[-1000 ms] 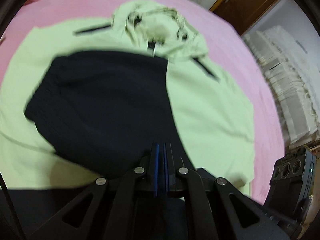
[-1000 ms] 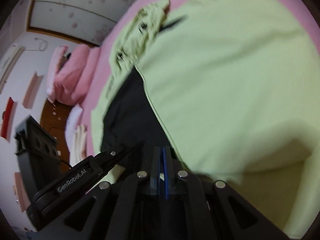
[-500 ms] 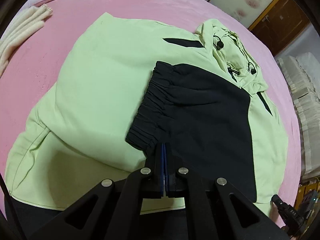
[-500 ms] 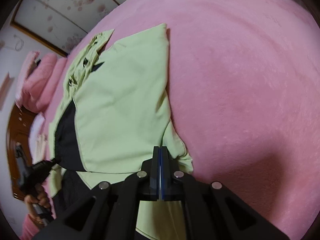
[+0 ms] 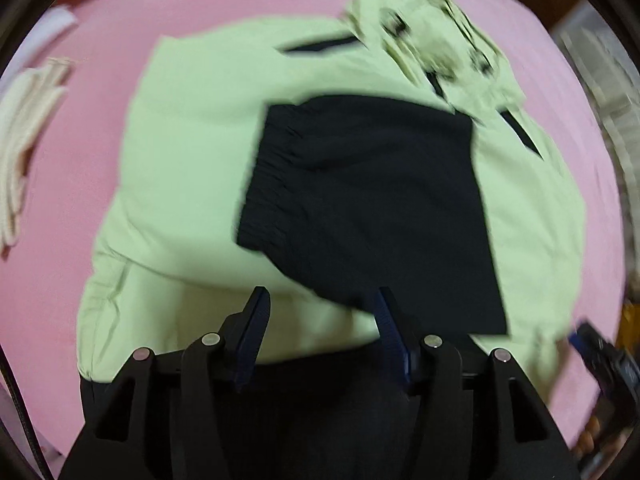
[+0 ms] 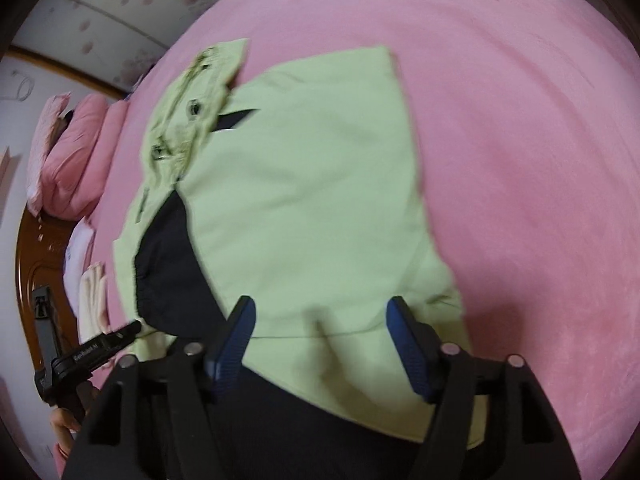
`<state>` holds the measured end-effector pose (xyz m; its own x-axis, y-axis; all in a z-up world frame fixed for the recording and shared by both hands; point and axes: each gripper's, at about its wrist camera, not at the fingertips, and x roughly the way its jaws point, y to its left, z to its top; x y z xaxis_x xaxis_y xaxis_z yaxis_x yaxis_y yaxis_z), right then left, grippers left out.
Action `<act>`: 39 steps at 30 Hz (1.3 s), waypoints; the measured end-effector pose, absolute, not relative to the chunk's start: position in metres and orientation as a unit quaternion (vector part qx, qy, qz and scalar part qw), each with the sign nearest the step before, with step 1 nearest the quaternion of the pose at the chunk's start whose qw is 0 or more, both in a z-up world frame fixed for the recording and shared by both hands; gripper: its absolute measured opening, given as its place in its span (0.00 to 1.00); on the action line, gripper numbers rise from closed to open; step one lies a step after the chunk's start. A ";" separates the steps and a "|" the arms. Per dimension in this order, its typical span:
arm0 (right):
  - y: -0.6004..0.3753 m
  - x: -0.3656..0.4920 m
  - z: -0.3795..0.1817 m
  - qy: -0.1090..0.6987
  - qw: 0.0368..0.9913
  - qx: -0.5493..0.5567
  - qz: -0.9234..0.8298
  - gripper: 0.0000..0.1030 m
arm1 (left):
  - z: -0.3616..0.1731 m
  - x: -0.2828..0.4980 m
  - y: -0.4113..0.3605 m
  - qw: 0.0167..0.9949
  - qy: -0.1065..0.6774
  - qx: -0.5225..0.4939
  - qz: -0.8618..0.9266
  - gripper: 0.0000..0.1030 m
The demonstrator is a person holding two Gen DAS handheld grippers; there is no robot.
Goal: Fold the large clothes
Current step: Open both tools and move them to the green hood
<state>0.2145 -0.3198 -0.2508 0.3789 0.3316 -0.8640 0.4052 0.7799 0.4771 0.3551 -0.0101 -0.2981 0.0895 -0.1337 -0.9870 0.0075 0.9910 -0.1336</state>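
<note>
A light green hooded jacket (image 5: 192,168) lies on the pink bed, its hood (image 5: 432,44) at the far end. A black sleeve panel with a gathered cuff (image 5: 368,200) is folded across its middle. My left gripper (image 5: 320,312) is open and empty just above the jacket's near hem. In the right wrist view the same jacket (image 6: 312,200) lies with a green sleeve folded over it and the black panel (image 6: 168,264) showing at the left. My right gripper (image 6: 320,320) is open and empty over the near hem. Both views are blurred.
The pink bedspread (image 6: 520,160) spreads wide to the right of the jacket. Folded cream towels (image 5: 24,152) lie at the left edge of the bed. Pink pillows (image 6: 72,152) and a wooden headboard (image 6: 36,272) are at the far left. The other gripper (image 6: 92,354) shows at lower left.
Both grippers have opened, letting go of the cloth they had pinched, and drawn back slightly. The folded sleeves now rest on the jacket.
</note>
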 end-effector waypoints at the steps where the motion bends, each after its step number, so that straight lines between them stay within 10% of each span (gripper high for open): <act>1: -0.314 0.221 -0.247 0.562 0.758 0.329 -0.013 0.67 | -0.294 0.355 -0.015 0.722 0.688 -0.034 -0.061 0.56; 4: -0.296 0.239 -0.236 0.578 0.741 0.342 0.022 0.67 | -0.281 0.356 -0.028 0.707 0.704 0.008 -0.067 0.88; 26: -0.328 0.478 -0.121 0.561 0.772 0.297 0.028 0.76 | -0.145 0.563 -0.058 0.754 0.624 0.194 -0.067 0.89; 39: -0.394 0.580 -0.216 0.492 0.772 0.400 0.043 0.77 | -0.209 0.684 -0.080 0.815 0.553 0.121 -0.126 0.89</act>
